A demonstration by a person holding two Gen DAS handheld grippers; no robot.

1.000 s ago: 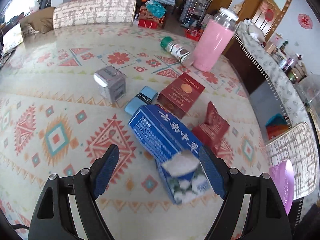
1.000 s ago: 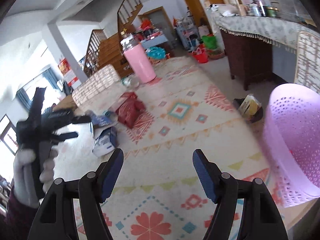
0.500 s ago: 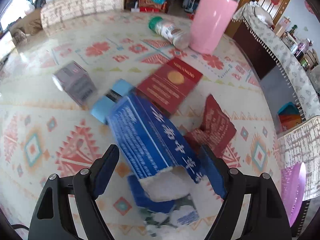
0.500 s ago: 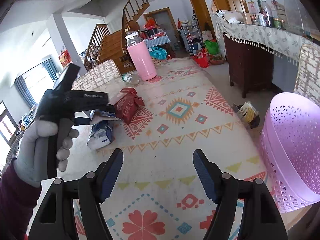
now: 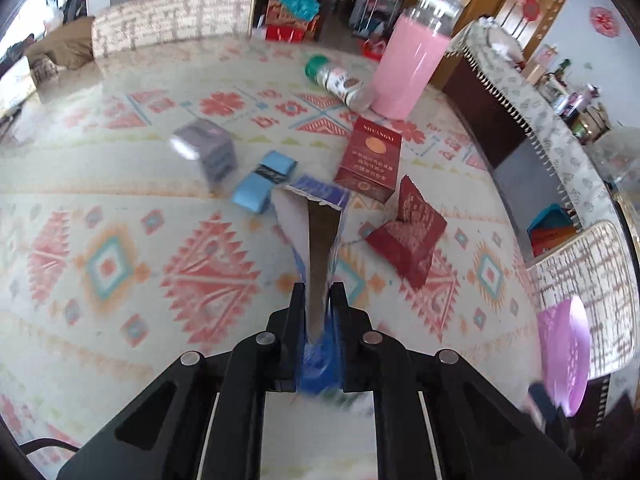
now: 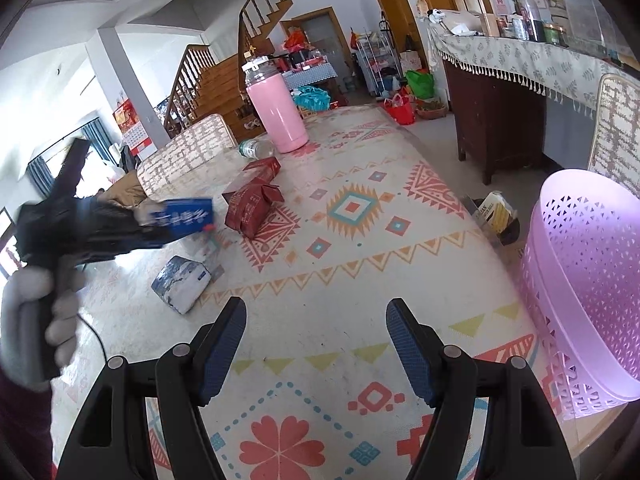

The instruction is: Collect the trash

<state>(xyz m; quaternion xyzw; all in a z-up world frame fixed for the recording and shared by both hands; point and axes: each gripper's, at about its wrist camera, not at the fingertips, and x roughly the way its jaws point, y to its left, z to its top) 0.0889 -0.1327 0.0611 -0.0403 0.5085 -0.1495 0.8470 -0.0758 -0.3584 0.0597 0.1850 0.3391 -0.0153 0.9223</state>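
The left gripper (image 5: pixel 318 300) has just been closing and now pinches a flattened blue carton (image 5: pixel 316 216) between its jaws; the carton's open end points away from the camera, showing a white inner flap and a brown interior. In the right wrist view the same carton (image 6: pixel 182 218) is seen from the side, clear of the table (image 6: pixel 400 280), held by the left gripper (image 6: pixel 132 228) in a gloved hand (image 6: pixel 36 312). The right gripper (image 6: pixel 316 344) hovers over the near part of the table with its jaws spread and nothing between them. The table carries a patterned cloth. A white-and-blue packet (image 6: pixel 182 284) lies on the cloth just below the lifted carton. A crumpled dark red carton (image 5: pixel 408 236) lies to the right of the blue carton's far end, and a red cigarette box (image 5: pixel 370 158) lies flat just beyond it. A light blue wrapped roll (image 5: pixel 264 180) and a small grey box (image 5: pixel 208 148) sit to the left, near each other. Farther back, a green-capped bottle (image 5: pixel 338 82) lies on its side, touching or just beside an upright pink tumbler (image 5: pixel 412 62). A pink perforated basket (image 6: pixel 588 280) stands at the table's right edge, well apart from the held carton.
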